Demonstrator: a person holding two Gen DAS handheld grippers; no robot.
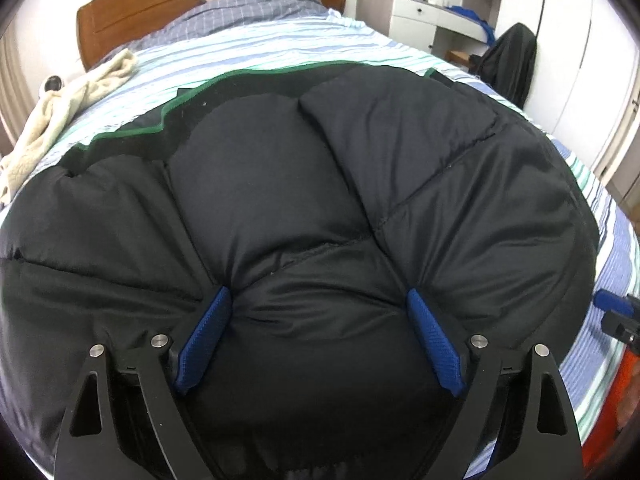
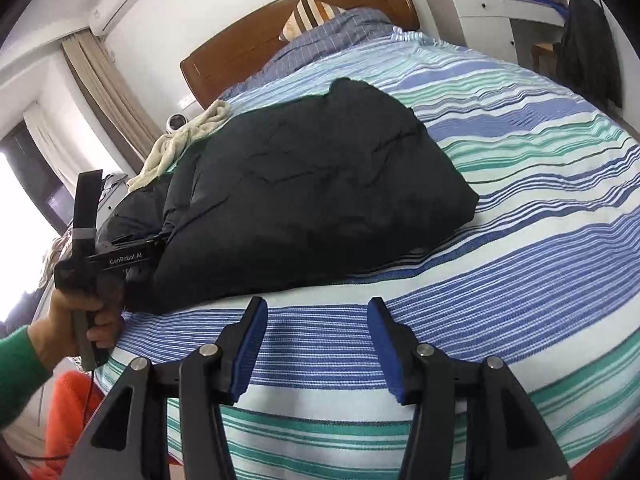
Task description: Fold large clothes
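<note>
A black puffy jacket [image 1: 360,160] with a green-edged zipper lies folded on the striped bedsheet [image 1: 280,52]. My left gripper [image 1: 318,320] stands wide at its near edge. Its blue pads [image 1: 208,328] dig into the padding, which bulges between them with creases running to each pad. The right wrist view shows the jacket [image 2: 320,184] as a bulky bundle, with the left gripper's body [image 2: 120,258] at its near-left corner, held by a hand [image 2: 76,316] in a green sleeve. My right gripper [image 2: 318,320] hovers open over bare sheet [image 2: 500,260], to the right of the jacket, with nothing between its fingers.
A cream towel [image 2: 184,136] lies at the bed's far left beside the jacket. A wooden headboard [image 2: 256,36], a striped pillow [image 2: 312,12] and a blue quilt are at the far end. A white desk [image 2: 492,20] and a dark garment on a chair [image 2: 592,52] stand right of the bed.
</note>
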